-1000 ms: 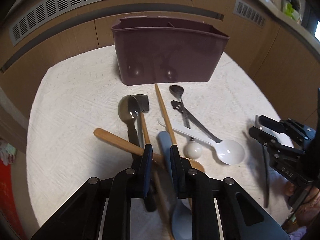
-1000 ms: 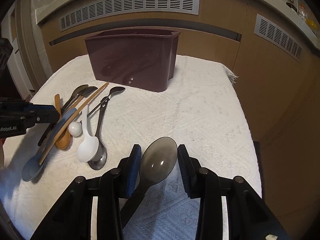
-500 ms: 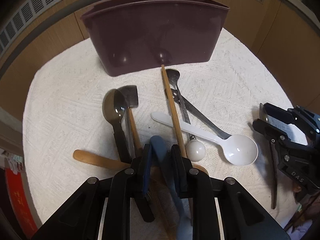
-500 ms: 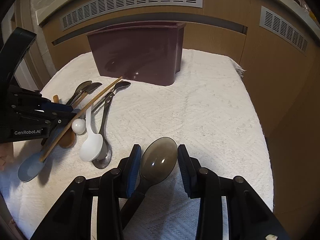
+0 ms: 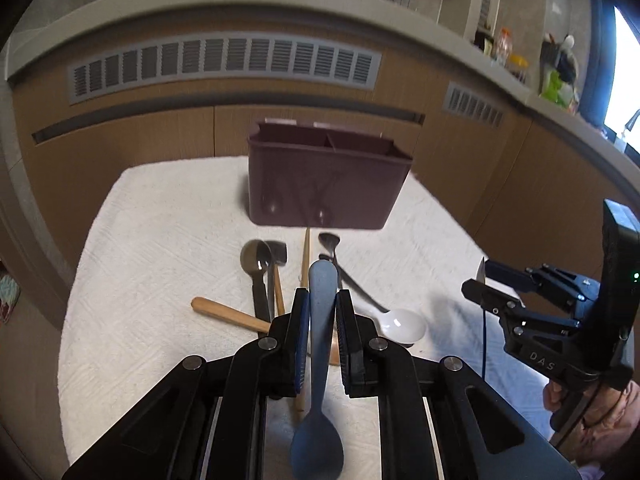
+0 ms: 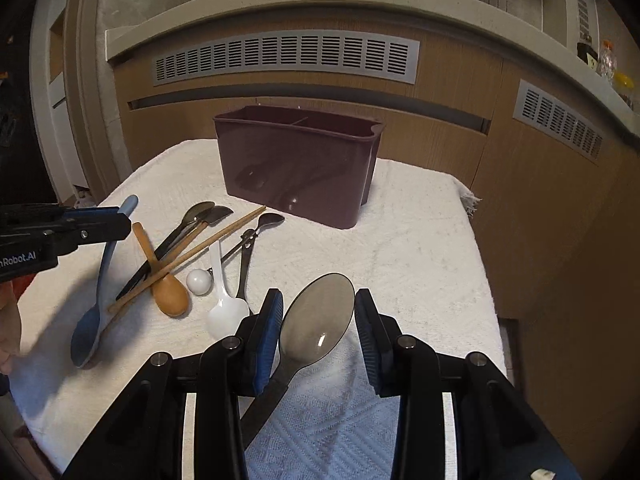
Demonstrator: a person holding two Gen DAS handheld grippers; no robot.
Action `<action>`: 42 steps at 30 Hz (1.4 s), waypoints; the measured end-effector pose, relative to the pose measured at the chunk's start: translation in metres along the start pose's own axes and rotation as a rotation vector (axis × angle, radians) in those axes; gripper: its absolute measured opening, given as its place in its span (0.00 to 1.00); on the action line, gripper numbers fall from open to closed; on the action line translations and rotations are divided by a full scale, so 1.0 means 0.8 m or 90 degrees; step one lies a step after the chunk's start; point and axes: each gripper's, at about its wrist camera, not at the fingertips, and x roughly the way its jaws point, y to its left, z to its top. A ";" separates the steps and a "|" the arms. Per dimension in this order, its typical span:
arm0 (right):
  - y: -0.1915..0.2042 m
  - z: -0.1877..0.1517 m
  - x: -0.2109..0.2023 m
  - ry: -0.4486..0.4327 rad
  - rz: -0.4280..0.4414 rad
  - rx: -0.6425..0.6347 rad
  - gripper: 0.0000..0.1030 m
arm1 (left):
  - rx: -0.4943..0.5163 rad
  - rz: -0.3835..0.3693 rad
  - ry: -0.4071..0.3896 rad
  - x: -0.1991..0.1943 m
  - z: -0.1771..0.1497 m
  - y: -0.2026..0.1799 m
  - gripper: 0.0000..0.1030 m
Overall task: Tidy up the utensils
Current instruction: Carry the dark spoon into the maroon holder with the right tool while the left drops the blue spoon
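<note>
I count two tongs and one dark red bin (image 6: pixel 298 164) with a wall down its middle, standing on the bench (image 6: pixel 420 240) on a white cloth. My left tongs (image 5: pixel 323 312) are closing on the blue spoon (image 5: pixel 320 360), which is lifted off the cloth with its handle pointing at the bin and its bowl hanging back toward me, and my right tongs (image 6: pixel 316 320) hold the smoky grey spoon (image 6: pixel 318 326) with its bowl pointing up and forward. Between me and the bin lie about seven more things in a crossed pile: a wooden spoon (image 6: pixel 160 272), a chopstick (image 6: pixel 192 252), a white spoon (image 6: pixel 224 300), a white ball (image 6: pixel 199 281) and some dark metal pieces.
</note>
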 end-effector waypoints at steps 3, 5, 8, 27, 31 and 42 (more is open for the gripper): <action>0.004 0.007 -0.018 -0.017 -0.004 -0.009 0.30 | -0.007 -0.006 -0.033 -0.020 0.007 -0.001 0.13; 0.007 0.011 -0.027 -0.028 -0.017 -0.016 0.28 | -0.009 -0.005 -0.051 -0.032 0.011 -0.001 0.13; 0.011 0.015 -0.038 -0.037 -0.018 -0.024 0.24 | -0.009 -0.007 -0.066 -0.039 0.012 -0.004 0.13; -0.001 0.017 -0.029 0.009 0.030 -0.013 0.11 | -0.009 -0.014 -0.100 -0.065 0.021 -0.006 0.13; -0.003 0.000 0.009 0.070 0.039 -0.015 0.44 | -0.008 -0.012 -0.109 -0.069 0.018 -0.006 0.13; -0.011 -0.015 0.077 0.160 0.029 0.038 0.28 | -0.020 -0.008 -0.092 -0.067 0.015 -0.001 0.13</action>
